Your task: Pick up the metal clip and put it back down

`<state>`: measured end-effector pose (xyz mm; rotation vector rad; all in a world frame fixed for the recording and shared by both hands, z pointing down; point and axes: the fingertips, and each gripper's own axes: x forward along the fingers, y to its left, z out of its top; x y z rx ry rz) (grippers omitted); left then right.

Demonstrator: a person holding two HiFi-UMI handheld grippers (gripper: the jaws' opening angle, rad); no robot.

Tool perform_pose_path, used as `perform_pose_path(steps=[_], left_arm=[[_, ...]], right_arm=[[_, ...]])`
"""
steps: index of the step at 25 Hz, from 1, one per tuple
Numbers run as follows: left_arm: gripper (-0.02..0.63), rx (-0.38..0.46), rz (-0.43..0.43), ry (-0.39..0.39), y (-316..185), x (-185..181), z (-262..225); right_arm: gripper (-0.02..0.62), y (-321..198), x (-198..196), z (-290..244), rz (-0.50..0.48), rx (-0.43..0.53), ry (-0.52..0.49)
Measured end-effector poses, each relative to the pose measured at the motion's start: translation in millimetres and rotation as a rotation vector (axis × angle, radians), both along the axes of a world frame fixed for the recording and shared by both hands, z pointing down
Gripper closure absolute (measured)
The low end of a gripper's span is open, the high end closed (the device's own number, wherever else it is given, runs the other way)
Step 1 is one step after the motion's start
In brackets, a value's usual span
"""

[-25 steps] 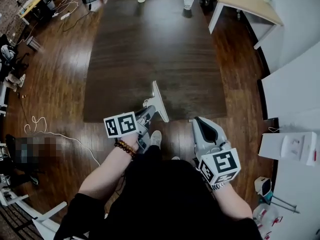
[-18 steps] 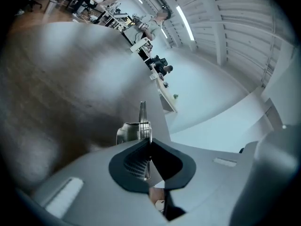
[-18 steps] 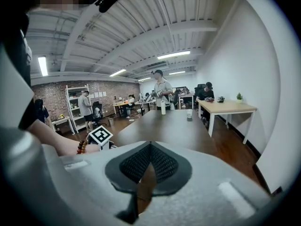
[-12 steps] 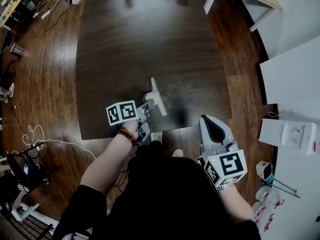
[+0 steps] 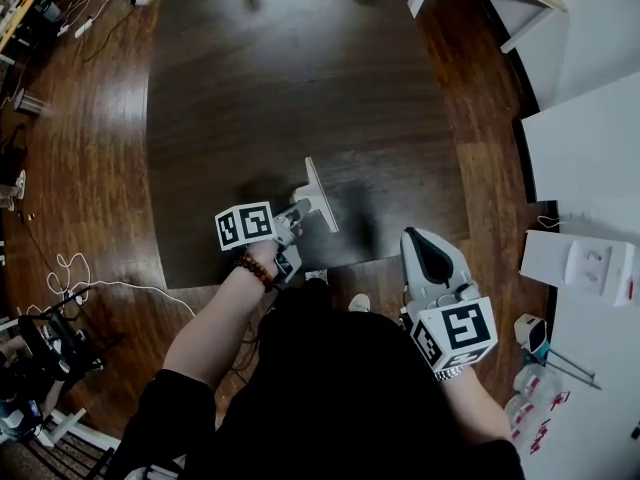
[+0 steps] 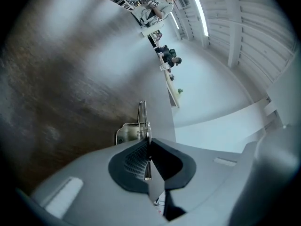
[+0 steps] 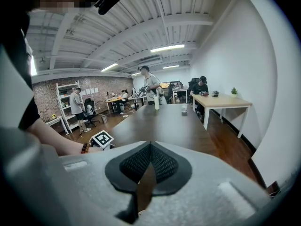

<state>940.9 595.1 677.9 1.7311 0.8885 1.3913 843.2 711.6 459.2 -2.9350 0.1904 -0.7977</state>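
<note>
The left gripper is clenched on the metal clip, its thin handle between the pads, mid-frame over the table's near edge; lowering it level before letting go should land it flat; the left forearm reaches up from lower left; the right gripper, closed and empty, hangs lower right.

Ceiling strip lights, fisheye edges, motion blur
</note>
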Motion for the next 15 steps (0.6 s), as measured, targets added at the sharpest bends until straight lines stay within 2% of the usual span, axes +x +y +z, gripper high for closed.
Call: perform_pose_path(steps=[2, 5, 6, 11, 15], left_arm=[[0.580, -0.015, -0.002, -0.003, 1.2, 1.4, -0.8], [0.507, -0.017, -0.009, 0.001, -1.9, 3.9, -3.5], [0.505, -0.014, -0.008, 0.005, -3.8, 3.5, -4.4], [0.518, 0.038, -0.033, 0.068, -19.6, 5.6, -10.2], [0.553, 0.101, -0.065, 0.156, -33.7, -1.3, -28.5]], right_arm=[[0.606, -1.6, 3.5, 0.0, -0.002, 0.001, -0.001], [0.606, -6.6, 7.2, -0.6, -0.005, 0.003, -0.001], [0.606, -8.0, 7.9, -0.4, -0.005, 0.005, -0.001], [0.606, -11.1, 7.3, 0.6, -0.023, 0.016, 0.015], [0.606, -13.8, 2.0, -4.2, -0.070, 0.026, 0.039]])
